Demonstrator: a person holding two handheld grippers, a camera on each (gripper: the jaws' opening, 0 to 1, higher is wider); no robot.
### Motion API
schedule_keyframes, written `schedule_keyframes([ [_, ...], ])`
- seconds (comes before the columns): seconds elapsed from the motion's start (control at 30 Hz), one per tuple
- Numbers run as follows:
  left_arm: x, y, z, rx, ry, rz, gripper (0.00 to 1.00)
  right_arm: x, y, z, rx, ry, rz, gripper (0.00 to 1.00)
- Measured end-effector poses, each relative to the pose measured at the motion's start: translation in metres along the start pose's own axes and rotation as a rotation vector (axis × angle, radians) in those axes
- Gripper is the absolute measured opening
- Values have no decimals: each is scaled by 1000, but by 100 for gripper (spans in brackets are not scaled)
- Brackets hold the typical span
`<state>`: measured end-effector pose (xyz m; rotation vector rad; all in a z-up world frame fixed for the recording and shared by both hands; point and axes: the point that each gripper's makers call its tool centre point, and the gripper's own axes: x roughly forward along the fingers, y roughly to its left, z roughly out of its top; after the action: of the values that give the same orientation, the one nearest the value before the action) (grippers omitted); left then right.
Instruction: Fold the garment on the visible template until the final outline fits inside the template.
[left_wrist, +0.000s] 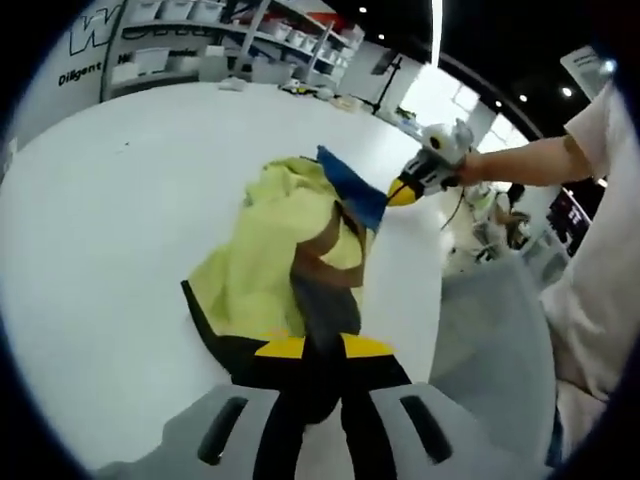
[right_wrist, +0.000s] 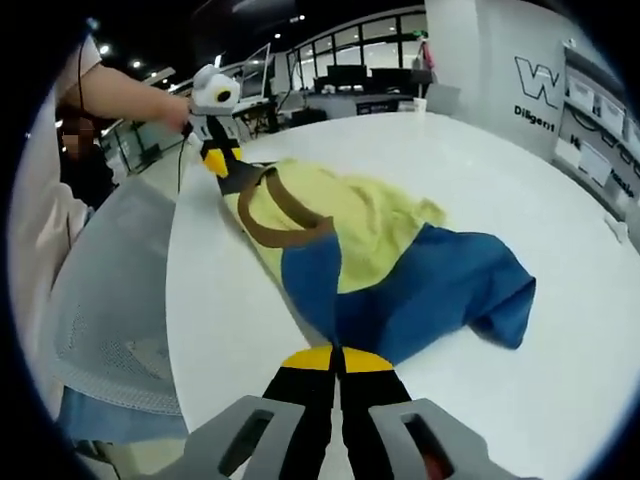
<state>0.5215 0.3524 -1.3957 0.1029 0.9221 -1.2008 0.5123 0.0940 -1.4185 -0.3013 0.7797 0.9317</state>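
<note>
Left gripper (left_wrist: 322, 352) held low over the white surface (left_wrist: 120, 230), fingers closed on the garment (left_wrist: 270, 250) hem, right gripper (right_wrist: 338, 362) pinched shut on the opposite blue edge, garment stretched between both.

We see the round white table (left_wrist: 110, 200) bare on its far side, so a gripper could pass there freely. The crumpled yellow, blue and brown garment (right_wrist: 370, 260) lies between the two grippers near the table edge. Just off that edge a grey mesh chair back (right_wrist: 110, 300) and the person's white sleeve (left_wrist: 610, 200) crowd the approach
</note>
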Motion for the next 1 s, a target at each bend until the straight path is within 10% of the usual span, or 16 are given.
schedule_keyframes([
  [0.63,-5,-12,-1,30,-39,15,1,17,11,24,-1,-3,67,12],
  [1.0,-8,-12,3,25,-52,34,0,32,14,16,-33,64,99,0],
])
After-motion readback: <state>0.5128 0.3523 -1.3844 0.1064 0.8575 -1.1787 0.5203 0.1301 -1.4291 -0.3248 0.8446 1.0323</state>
